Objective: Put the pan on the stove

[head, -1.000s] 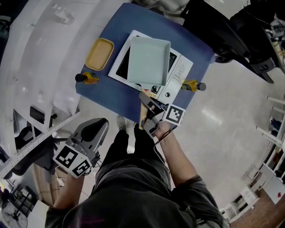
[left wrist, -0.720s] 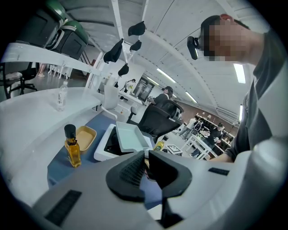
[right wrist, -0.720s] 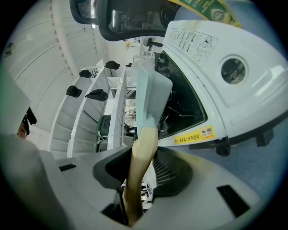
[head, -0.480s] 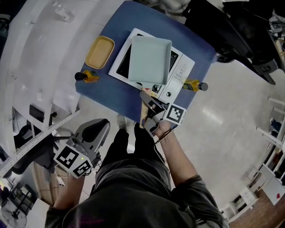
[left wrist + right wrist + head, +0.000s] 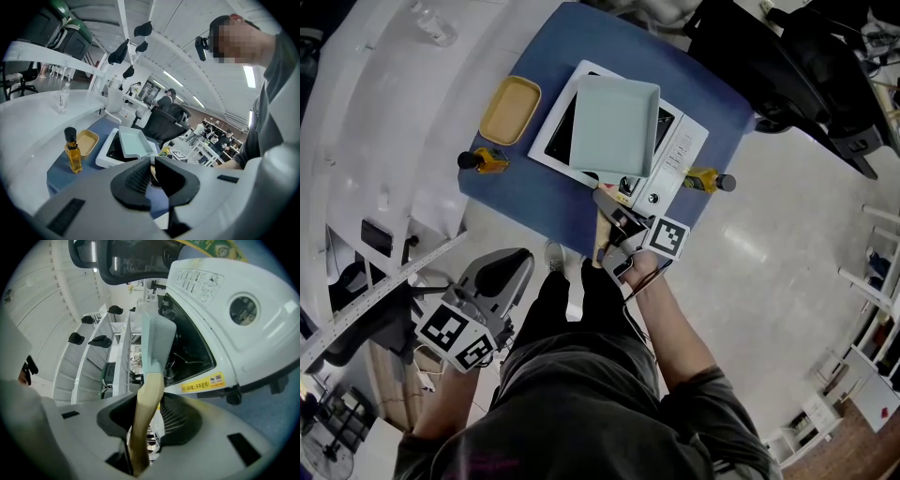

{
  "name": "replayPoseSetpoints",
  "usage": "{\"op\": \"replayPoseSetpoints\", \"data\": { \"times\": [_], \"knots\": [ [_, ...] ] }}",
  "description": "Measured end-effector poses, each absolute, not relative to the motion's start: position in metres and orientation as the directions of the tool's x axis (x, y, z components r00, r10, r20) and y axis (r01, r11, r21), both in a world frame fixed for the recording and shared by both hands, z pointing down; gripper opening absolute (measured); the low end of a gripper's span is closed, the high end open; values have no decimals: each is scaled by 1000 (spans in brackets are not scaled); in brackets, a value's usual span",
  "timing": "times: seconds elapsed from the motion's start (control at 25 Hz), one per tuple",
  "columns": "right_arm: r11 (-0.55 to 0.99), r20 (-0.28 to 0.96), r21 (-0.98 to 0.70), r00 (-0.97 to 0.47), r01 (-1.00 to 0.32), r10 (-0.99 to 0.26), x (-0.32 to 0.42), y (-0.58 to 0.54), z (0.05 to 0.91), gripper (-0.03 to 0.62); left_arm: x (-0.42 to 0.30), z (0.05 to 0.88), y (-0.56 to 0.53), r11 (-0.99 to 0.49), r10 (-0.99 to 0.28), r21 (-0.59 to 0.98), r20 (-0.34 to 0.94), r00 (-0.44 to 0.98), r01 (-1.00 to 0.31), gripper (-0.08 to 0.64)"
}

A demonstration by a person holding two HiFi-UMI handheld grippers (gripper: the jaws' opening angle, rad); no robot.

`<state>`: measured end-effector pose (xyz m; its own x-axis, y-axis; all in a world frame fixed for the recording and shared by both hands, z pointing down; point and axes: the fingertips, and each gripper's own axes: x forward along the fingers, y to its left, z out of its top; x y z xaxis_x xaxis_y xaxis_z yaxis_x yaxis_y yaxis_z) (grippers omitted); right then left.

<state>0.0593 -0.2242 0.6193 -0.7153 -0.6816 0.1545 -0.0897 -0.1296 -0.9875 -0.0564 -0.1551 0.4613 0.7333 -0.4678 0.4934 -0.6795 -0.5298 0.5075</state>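
A pale green square pan (image 5: 614, 127) rests on the white stove (image 5: 680, 150) in the middle of the blue table (image 5: 534, 202). Its wooden handle (image 5: 600, 234) sticks out over the table's near edge. My right gripper (image 5: 611, 242) is shut on that handle. In the right gripper view the handle (image 5: 145, 418) runs between the jaws of my right gripper (image 5: 152, 420) up to the pan (image 5: 157, 343), which sits over the stove's dark top (image 5: 187, 352). My left gripper (image 5: 499, 272) hangs low at the left, off the table, shut and holding nothing. The left gripper view shows its tips (image 5: 151, 171) together, with the pan (image 5: 133, 140) beyond.
A yellow tray (image 5: 509, 112) and a small oil bottle (image 5: 483, 163) stand left of the stove. Another bottle (image 5: 705, 178) lies at the stove's right corner. Black office chairs (image 5: 787, 75) stand beyond the table. A white curved counter (image 5: 384, 122) runs along the left.
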Motion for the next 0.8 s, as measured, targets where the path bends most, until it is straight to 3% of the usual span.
{"op": "replayPoseSetpoints", "data": {
  "times": [0.52,0.8],
  "knots": [
    [-138,185,-983,-712,-124,-678,60,-224,618,145,-57,457,-152,-535,-474,511,477,740,-673,29],
    [-142,195,-981,-700,-134,-687,64,-219,619,197,-57,453,-146,-546,-474,511,464,748,-664,29]
  ]
}}
